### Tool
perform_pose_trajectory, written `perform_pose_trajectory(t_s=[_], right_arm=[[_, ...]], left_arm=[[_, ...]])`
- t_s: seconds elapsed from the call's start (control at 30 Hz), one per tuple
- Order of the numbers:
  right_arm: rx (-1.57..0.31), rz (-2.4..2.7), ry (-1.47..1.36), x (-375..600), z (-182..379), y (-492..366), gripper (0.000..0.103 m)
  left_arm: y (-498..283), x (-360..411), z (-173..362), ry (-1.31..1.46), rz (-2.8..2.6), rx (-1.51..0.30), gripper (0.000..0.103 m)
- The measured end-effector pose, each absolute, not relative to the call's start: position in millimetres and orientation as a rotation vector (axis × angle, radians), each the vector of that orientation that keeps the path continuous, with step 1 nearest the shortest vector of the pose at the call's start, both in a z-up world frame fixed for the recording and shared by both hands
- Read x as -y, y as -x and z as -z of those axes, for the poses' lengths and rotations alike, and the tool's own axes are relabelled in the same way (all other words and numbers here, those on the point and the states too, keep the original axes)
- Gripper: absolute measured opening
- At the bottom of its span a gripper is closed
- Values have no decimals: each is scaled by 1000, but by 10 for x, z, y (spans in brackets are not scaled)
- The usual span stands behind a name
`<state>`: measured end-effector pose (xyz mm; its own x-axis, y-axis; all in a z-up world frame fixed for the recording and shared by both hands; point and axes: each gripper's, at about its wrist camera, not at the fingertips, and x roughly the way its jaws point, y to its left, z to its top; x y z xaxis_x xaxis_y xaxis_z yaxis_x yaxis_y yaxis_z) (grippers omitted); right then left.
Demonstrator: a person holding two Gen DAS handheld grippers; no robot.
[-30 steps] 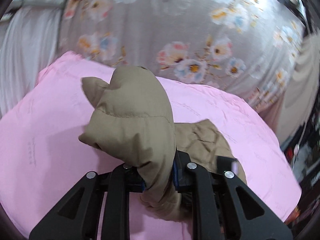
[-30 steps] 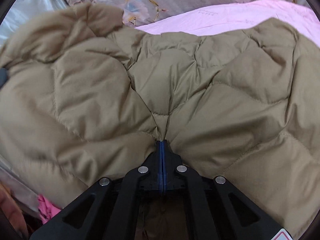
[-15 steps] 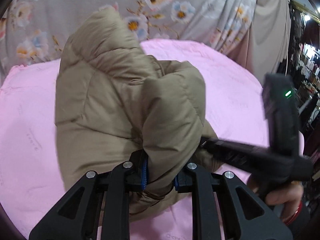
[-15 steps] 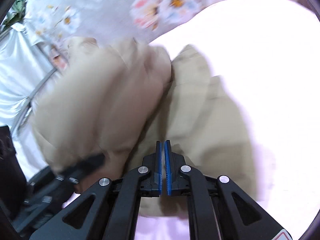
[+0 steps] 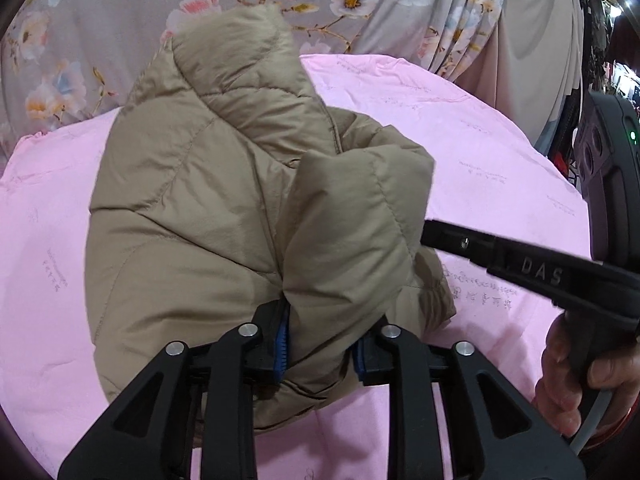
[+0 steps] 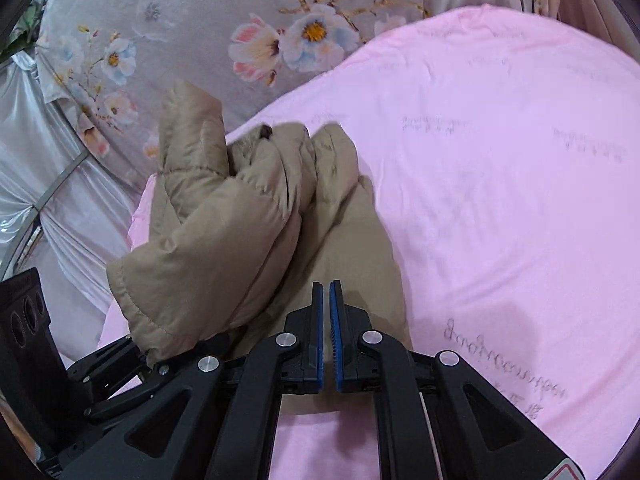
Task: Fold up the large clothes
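Note:
A tan quilted puffer jacket [image 5: 224,216] lies bunched on a pink sheet [image 5: 480,152]. My left gripper [image 5: 320,344] is shut on a thick fold of the jacket and holds it up in front of the camera. In the right wrist view the jacket [image 6: 256,224] lies heaped at the left. My right gripper [image 6: 326,312] is shut with nothing between its pads, just above the jacket's flat near part. The right gripper also shows in the left wrist view [image 5: 432,236], its tip against the jacket's right side. The left gripper [image 6: 148,364] shows at lower left, holding the fold.
The pink sheet [image 6: 500,184] covers the whole work surface. A grey floral curtain [image 5: 120,16] hangs behind it, with a silvery drape [image 6: 36,168] at the left. A person's hand [image 5: 576,368] holds the right gripper's handle.
My right gripper has let go of the jacket and pulled back, now shut and empty. My left gripper has swung right with its fold, bunching the jacket into a heap.

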<state>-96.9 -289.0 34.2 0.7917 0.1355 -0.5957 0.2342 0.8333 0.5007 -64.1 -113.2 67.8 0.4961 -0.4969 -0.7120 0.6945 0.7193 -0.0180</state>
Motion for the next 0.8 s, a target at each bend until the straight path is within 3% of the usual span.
perform_pose_trajectory(t_s=[0.03, 0.07, 0.1, 0.17, 0.37, 0.5, 0.8], right_arm=[[-652, 59, -582, 2900, -411, 995, 10], [-638, 60, -573, 2903, -485, 1014, 10], [-625, 60, -567, 2912, -567, 1015, 10], [-598, 55, -563, 2940, -753, 992, 11], [-534, 2, -604, 2988, -1236, 775, 20], [-515, -32, -597, 2830, -1559, 507, 44], [-655, -27, -655, 2470, -1609, -495, 55]], left_arm=[[667, 1107, -748, -280, 742, -753, 33], [689, 1075, -799, -263, 756, -748, 49], [709, 1015, -879, -228, 771, -734, 72], [766, 851, -1099, -148, 783, -675, 84], [488, 440, -1608, -17, 661, -626, 84], [-1, 167, -1719, 44, 471, -668, 82], [-870, 26, -1715, 75, 314, -729, 79]])
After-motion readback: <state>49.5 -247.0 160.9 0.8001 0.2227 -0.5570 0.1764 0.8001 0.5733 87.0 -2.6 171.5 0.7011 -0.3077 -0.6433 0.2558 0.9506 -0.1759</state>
